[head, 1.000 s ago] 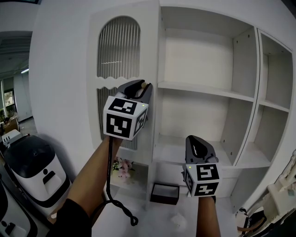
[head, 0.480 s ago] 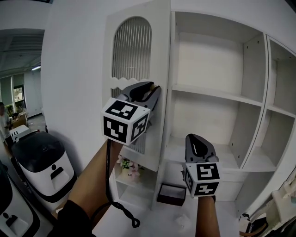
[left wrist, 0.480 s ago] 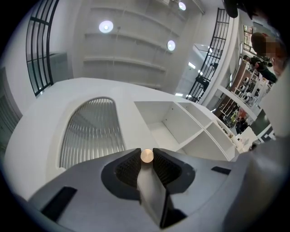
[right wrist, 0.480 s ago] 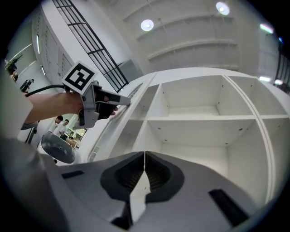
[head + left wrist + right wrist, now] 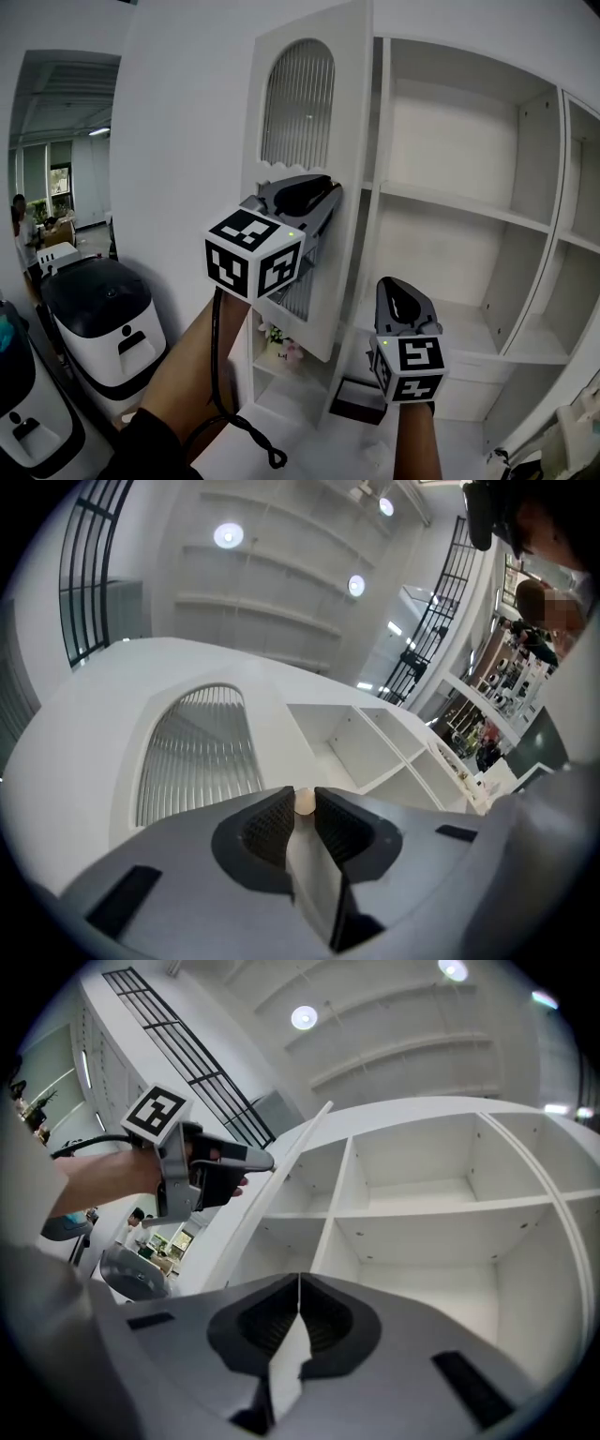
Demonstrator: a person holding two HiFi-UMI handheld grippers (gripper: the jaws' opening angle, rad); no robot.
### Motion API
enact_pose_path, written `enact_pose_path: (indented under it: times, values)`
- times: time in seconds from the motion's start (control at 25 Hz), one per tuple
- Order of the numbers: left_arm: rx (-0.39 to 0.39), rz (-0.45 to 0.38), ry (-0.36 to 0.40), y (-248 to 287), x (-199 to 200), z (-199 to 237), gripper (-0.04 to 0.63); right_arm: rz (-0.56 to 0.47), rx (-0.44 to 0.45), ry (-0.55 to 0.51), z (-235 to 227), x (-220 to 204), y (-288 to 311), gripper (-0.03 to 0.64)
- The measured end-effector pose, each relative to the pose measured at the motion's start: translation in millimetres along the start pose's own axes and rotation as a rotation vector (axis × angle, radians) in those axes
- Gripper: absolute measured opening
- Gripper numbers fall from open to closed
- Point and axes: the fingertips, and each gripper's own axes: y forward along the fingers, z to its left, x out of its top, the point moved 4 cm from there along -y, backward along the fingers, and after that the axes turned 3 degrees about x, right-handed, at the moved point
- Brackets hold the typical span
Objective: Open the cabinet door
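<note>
Ahead, white arched cabinet door [image 5: 356, 150], ribbed pane [image 5: 298, 103], round knob [image 5: 305, 802].

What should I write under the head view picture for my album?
Left tool, jaws just closed tighter on the knob, holds the white cabinet door partly open; right tool hovers shut.

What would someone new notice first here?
The left gripper, centre, whose jaws have just been closing on the small knob of the white cabinet door, which stands swung open. Lower right, the right gripper hangs shut and empty before bare shelves.
</note>
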Motion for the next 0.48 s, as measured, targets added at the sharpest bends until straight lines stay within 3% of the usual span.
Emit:
enact_pose_path:
  times: [0.48]
  values:
    - [-0.099, -0.049, -0.027, -42, 19, 16, 0.075, -0.021, 0.053, 0.019, 27, 7, 12, 0.021]
